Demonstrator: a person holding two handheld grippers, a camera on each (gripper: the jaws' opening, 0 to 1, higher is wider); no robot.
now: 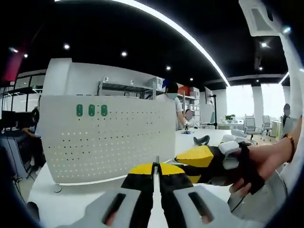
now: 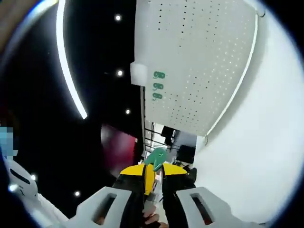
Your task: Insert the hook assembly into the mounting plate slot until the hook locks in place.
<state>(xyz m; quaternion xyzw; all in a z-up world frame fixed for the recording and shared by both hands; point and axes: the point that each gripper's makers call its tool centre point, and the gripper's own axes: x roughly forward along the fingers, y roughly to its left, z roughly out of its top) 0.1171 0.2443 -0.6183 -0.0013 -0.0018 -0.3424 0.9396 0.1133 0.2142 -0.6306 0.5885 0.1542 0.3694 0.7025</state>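
Observation:
A white perforated mounting plate [image 1: 118, 142] stands upright on the white table [image 1: 71, 199]. Three green hooks [image 1: 91, 110] sit in a row near its upper left. My left gripper [image 1: 156, 168] points at the plate's lower right, its yellow-tipped jaws shut with nothing clearly between them. The right gripper [image 1: 190, 156] comes in from the right, held by a hand, just beside the left one. In the right gripper view, which is rolled, the plate [image 2: 204, 57] fills the upper right with the three hooks [image 2: 157, 86] on it. The right gripper [image 2: 154, 172] is shut on a green hook [image 2: 156, 157], still apart from the plate.
The table [image 2: 266, 142] runs on beyond the plate. Behind the plate stand people [image 1: 173, 97], shelving [image 1: 123, 88] and an office chair [image 1: 249, 126]. A person sits at a desk [image 1: 31, 128] to the left. A dark object [image 1: 202, 140] lies on the far table.

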